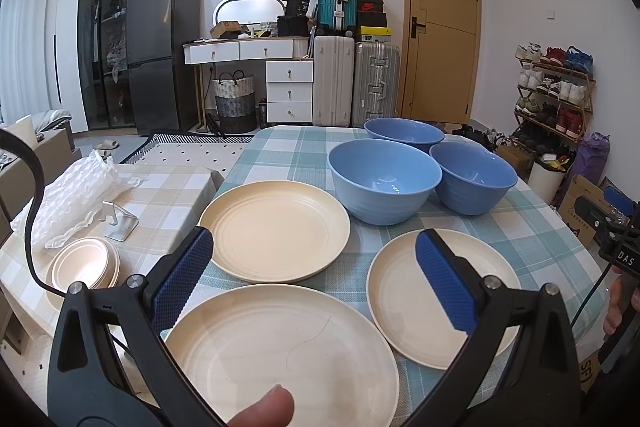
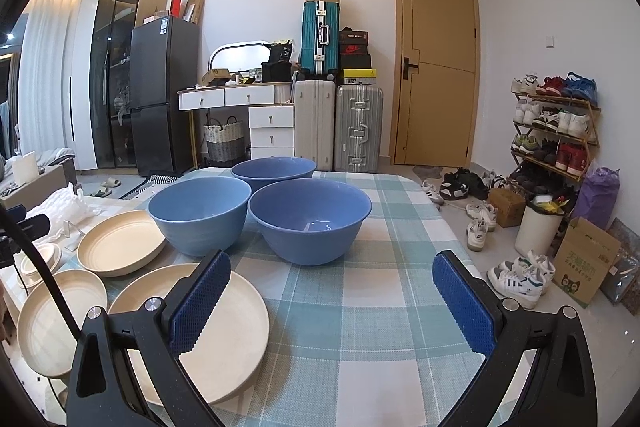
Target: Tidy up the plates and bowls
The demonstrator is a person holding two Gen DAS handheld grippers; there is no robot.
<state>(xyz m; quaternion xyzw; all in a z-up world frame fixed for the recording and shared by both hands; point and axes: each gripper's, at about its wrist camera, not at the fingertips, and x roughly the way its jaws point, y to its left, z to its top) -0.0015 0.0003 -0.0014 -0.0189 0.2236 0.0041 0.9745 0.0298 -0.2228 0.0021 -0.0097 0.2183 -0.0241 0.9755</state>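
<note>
Three cream plates lie on the checked tablecloth: a near one [image 1: 280, 351], a far left one [image 1: 276, 231] and a right one [image 1: 404, 299]. Three blue bowls stand behind them: a middle one [image 1: 384, 179], a right one [image 1: 472, 183] and a far one [image 1: 404, 133]. My left gripper [image 1: 314, 251] is open and empty above the near plate. My right gripper [image 2: 332, 275] is open and empty over bare cloth, the nearest bowl [image 2: 310, 223] just ahead and a plate [image 2: 224, 331] under its left finger.
A lower side table at the left holds a stack of small cream dishes [image 1: 84, 265], a metal stand [image 1: 120, 221] and bubble wrap [image 1: 72, 195]. The table's right edge drops to a floor with shoes [image 2: 516, 279] and boxes [image 2: 584, 263].
</note>
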